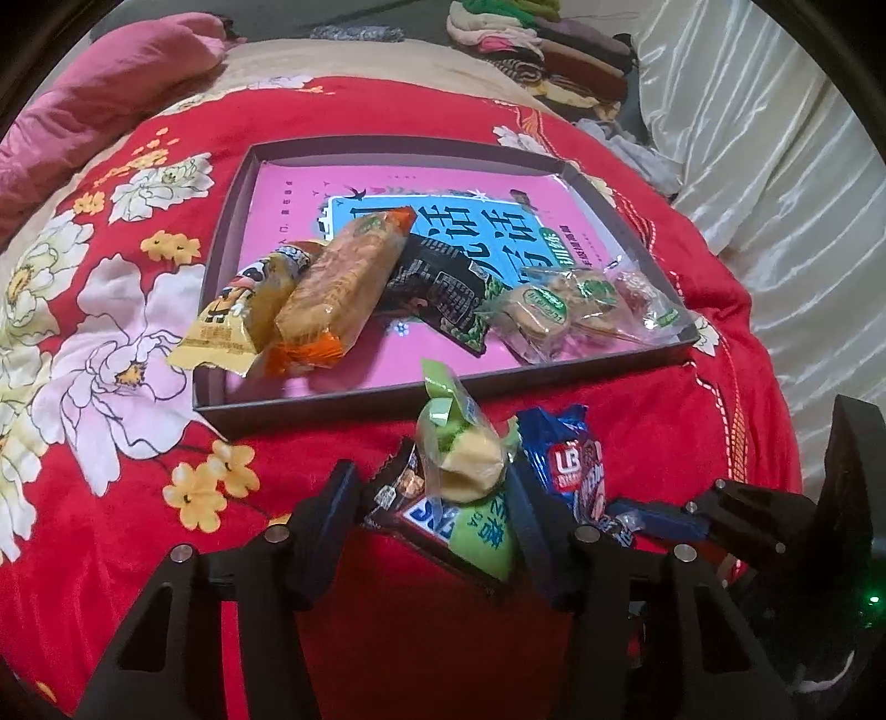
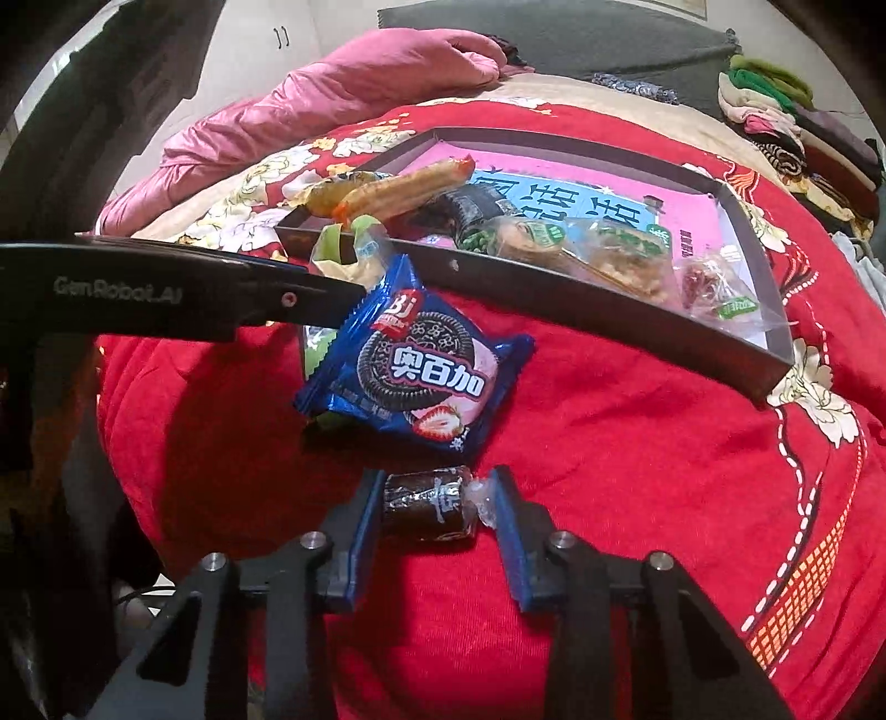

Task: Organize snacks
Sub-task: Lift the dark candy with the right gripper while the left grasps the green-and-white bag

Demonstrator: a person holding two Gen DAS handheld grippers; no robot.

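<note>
A dark-rimmed tray with a pink printed floor lies on the red floral blanket. It holds a yellow packet, a long orange packet, a black packet and several clear green-labelled packets. In front of the tray, my left gripper is shut on an upright green snack packet, with a dark wrapper wedged beside it. A blue cookie packet lies on the blanket to its right. My right gripper is shut on a dark brown wrapped roll.
A pink quilt is bunched at the far left of the bed. Folded clothes are stacked at the back. Cream cloth hangs to the right. Bare red blanket lies right of my right gripper.
</note>
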